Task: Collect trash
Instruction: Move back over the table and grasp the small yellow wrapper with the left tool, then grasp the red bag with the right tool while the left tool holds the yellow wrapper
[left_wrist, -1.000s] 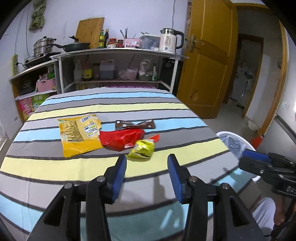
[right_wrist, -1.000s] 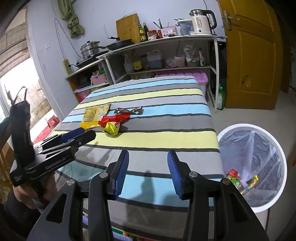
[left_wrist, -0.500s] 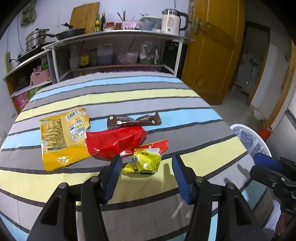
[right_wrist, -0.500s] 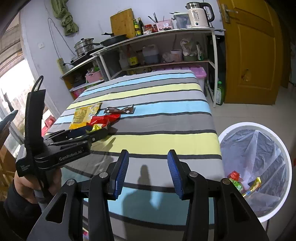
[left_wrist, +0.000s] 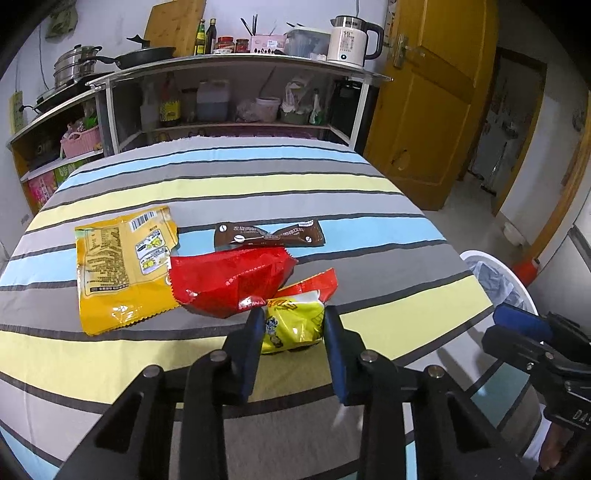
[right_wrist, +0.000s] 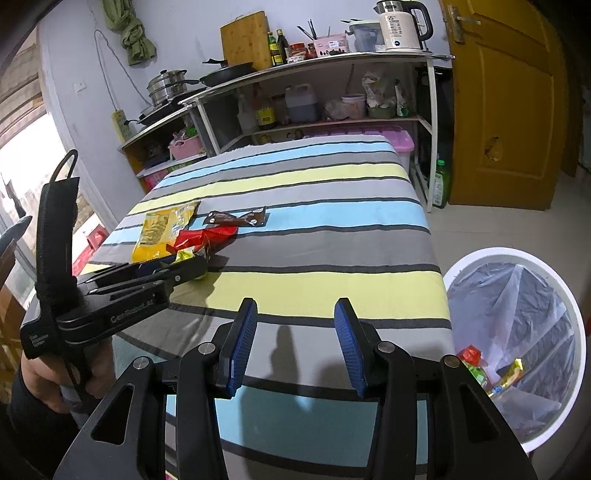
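Note:
Several wrappers lie on the striped tablecloth (left_wrist: 229, 184): a small yellow-green packet (left_wrist: 291, 325), a red wrapper (left_wrist: 229, 280), a big yellow bag (left_wrist: 122, 266) and a brown wrapper (left_wrist: 269, 234). My left gripper (left_wrist: 293, 321) is open with its blue pads on either side of the yellow-green packet, near or touching it. It also shows in the right wrist view (right_wrist: 184, 264). My right gripper (right_wrist: 295, 341) is open and empty over the table's near edge. The white bin (right_wrist: 517, 332) with a clear liner holds a few wrappers.
Kitchen shelves (right_wrist: 314, 122) with a kettle, pans and bottles stand behind the table. A yellow door (right_wrist: 506, 110) is to the right. The bin stands on the floor off the table's right side, also in the left wrist view (left_wrist: 495, 280).
My left gripper has moved forward and down to the yellow-green packet, and its jaws have narrowed around it. My right gripper has barely moved.

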